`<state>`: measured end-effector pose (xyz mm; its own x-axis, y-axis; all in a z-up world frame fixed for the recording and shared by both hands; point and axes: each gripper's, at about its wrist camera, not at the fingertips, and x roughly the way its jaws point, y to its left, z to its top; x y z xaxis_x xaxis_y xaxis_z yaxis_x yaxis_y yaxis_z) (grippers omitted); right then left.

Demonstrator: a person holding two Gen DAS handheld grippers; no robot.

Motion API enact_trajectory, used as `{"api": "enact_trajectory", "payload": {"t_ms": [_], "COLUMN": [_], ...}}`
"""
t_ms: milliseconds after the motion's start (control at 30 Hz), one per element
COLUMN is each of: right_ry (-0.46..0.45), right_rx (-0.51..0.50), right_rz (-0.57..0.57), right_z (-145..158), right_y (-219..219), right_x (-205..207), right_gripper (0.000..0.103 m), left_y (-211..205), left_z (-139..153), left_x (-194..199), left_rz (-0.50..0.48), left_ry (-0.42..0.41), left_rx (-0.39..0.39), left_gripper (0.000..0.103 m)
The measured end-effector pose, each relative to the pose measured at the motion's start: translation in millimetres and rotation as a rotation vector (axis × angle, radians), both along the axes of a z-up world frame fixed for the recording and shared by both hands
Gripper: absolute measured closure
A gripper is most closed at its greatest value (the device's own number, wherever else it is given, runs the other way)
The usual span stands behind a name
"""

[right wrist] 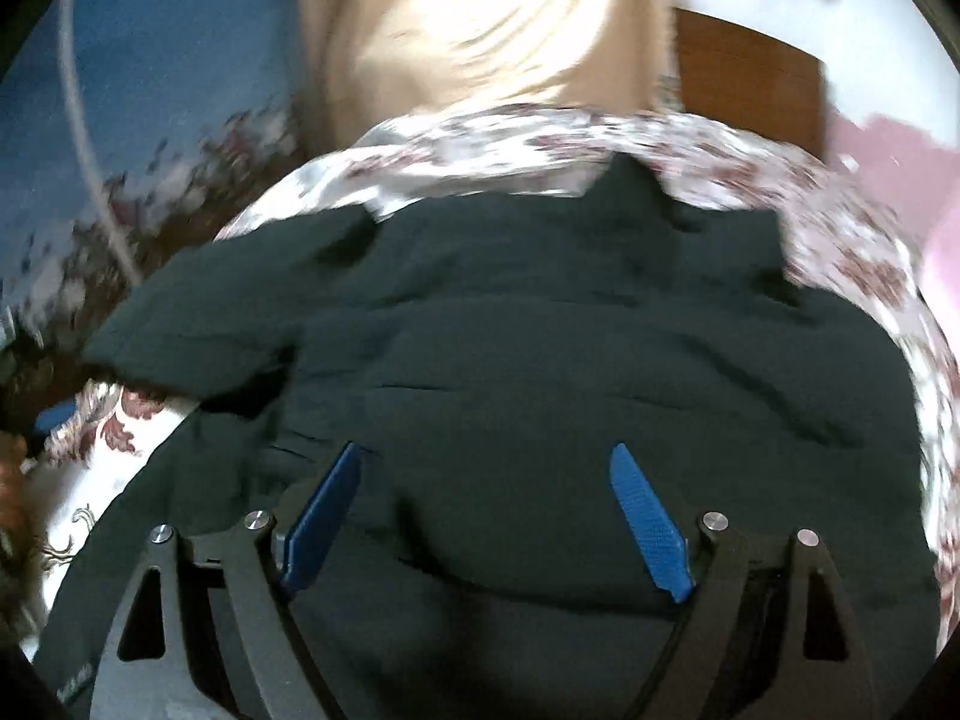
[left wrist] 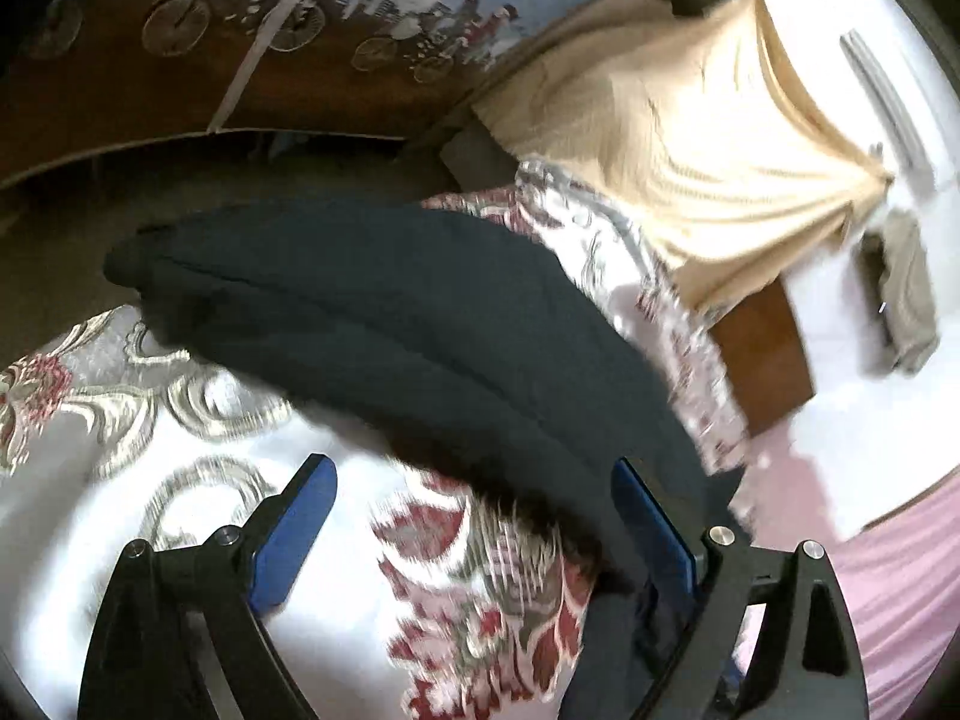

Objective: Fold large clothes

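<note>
Closest to me, my left gripper (left wrist: 474,480) has its jaws spread wide with nothing pinched between the blue pads (left wrist: 294,534); below the gap I see floral bedspread (left wrist: 486,564) and the near edge of the dark garment (left wrist: 384,330). My right gripper (right wrist: 489,462) is likewise spread apart and gripping nothing, its blue fingers (right wrist: 651,525) hanging over the middle of the same dark garment (right wrist: 540,348), which fills most of that view. The garment lies loosely heaped on the bedspread (right wrist: 510,144), bunched in soft folds, with a flap sticking out to the left in the right wrist view. Both pictures are smeared by motion, so I cannot make out the garment's finer details. Beyond the bed's far edge hangs a beige draped cloth (left wrist: 690,138), brightly lit, beside a brown wooden panel (left wrist: 762,354). Farthest off, a patterned blue and brown surface (left wrist: 288,18) rises behind the bed.
</note>
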<state>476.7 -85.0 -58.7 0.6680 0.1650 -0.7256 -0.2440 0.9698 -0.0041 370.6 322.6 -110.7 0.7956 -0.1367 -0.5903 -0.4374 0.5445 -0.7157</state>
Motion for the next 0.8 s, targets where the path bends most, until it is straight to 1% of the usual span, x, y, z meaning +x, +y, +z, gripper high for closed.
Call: {"api": "enact_trajectory", "payload": {"t_ms": [67,167,267,333,367,400,433,500,533,567,600,700,800], "right_ry": [-0.004,-0.032,-0.066,-0.079,-0.081,-0.069,-0.058,-0.051,-0.052,-0.055,-0.059,-0.076,-0.080], "right_rx": [-0.044,-0.082,-0.115,-0.147,-0.163,-0.168,-0.165,-0.172,-0.178,-0.184,-0.191,-0.193,-0.168], "right_rz": [0.022,0.026,-0.003,-0.032,-0.045,-0.051,-0.051,-0.053,-0.051,-0.051,-0.052,-0.052,-0.049], "right_z": [-4,-2,-4,-9,-12,-17,-22,-29,-32,-34,-36,-40,-41], "right_y": [30,62,78,80,80,80,80,83,83,83,84,84,81], "right_x": [10,22,28,31,32,35,37,39,39,39,37,35,34], "right_gripper": [0.022,0.022,0.022,0.022,0.022,0.022,0.022,0.022,0.021,0.021,0.021,0.020,0.020], "left_y": [20,40,57,62,62,62,63,66,69,71,72,73,71], "left_z": [-10,-27,-42,-48,-50,-52,-54,-58,-59,-60,-59,-55,-47], "left_x": [0,2,3,5,5,4,6,0,-1,-2,-7,-11,-15], "left_rz": [0.038,0.097,0.164,0.197,0.213,0.221,0.236,0.253,0.266,0.277,0.281,0.292,0.294], "left_ry": [-0.017,-0.035,-0.059,-0.063,-0.058,-0.051,-0.032,-0.025,-0.033,-0.046,-0.057,-0.085,-0.108], "left_rx": [-0.051,-0.141,-0.225,-0.246,-0.246,-0.242,-0.233,-0.229,-0.233,-0.236,-0.236,-0.207,-0.157], "left_gripper": [0.010,0.011,0.011,0.013,0.018,0.027,0.032,0.056,0.061,0.072,0.080,0.089,0.094]}}
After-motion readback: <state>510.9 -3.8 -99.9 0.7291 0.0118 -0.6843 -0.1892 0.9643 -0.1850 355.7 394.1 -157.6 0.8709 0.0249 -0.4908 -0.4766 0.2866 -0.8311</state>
